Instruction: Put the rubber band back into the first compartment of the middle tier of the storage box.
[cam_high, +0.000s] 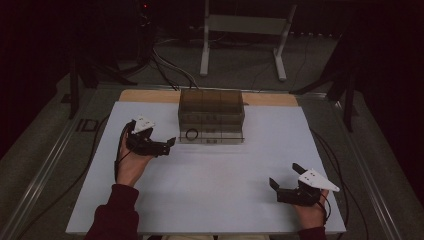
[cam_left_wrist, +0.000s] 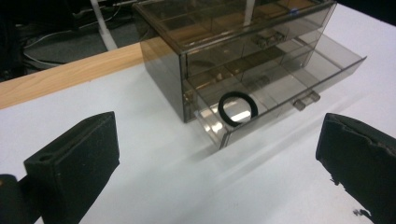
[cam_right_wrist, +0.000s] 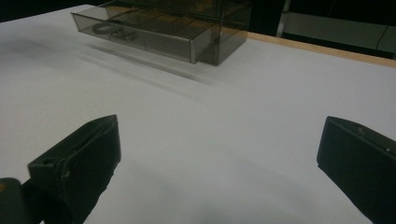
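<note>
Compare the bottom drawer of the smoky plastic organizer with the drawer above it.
The bottom drawer is pulled out; the upper drawer sits pushed in. The bottom drawer holds a black ring in its end compartment; I cannot make out anything in the upper drawer. Both are tinted, see-through, with small front handles.

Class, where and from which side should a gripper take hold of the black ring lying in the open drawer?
Grip the black ring across its band, one jaw inside the hole, coming from above: it lies flat on the drawer floor, walled in by the drawer front.

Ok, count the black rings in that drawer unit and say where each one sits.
1. The black ring lies flat in the pulled-out bottom drawer, in its end compartment nearest the left gripper. The tinted upper drawers could hide others.
</note>
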